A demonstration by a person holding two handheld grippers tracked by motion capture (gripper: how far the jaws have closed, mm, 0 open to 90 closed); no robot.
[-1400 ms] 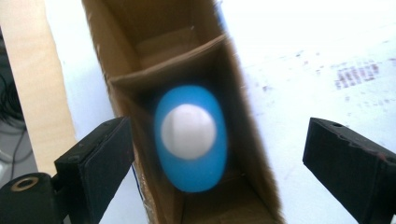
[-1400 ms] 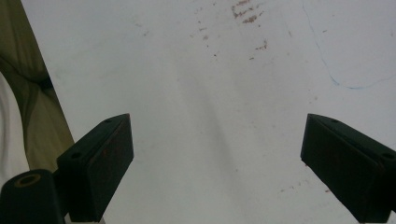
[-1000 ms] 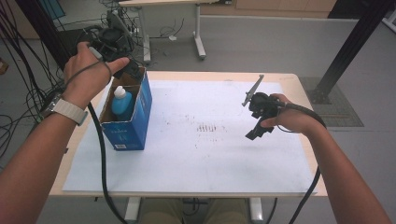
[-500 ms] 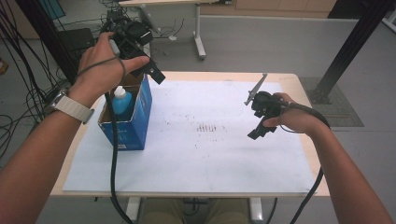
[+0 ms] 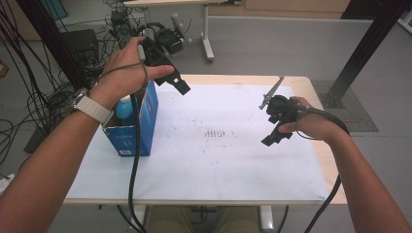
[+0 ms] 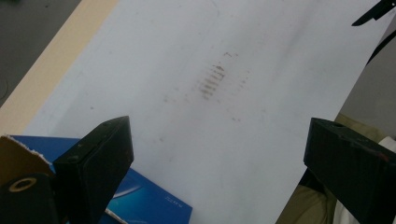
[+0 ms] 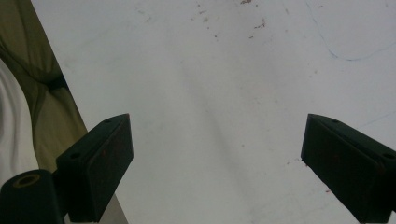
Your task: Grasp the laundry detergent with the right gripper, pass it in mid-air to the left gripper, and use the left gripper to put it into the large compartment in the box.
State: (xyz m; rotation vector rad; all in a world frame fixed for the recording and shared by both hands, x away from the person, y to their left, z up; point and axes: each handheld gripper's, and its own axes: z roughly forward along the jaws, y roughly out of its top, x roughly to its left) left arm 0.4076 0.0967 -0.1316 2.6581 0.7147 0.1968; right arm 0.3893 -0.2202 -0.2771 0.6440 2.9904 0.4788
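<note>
Bottle (image 5: 125, 108): one, blue body with white cap, standing upright inside the one blue box (image 5: 145, 124) at the table's (image 5: 301, 82) left edge, toward the far corner. Plastic by the look of it, so probably light and fairly stiff, smooth enough to slip; best taken at the neck or shoulder from above, since the box walls hide the body. How full it is cannot be told from here. Box is open-topped card, with a torn flap. Left gripper (image 5: 176, 82) hangs above the box's far end, jaws spread wide, nothing between them. Right gripper (image 5: 274, 137) hovers over the right side of the white sheet (image 5: 233, 160), jaws likewise spread and empty. Two grippers, one bottle, one box, one sheet.
</note>
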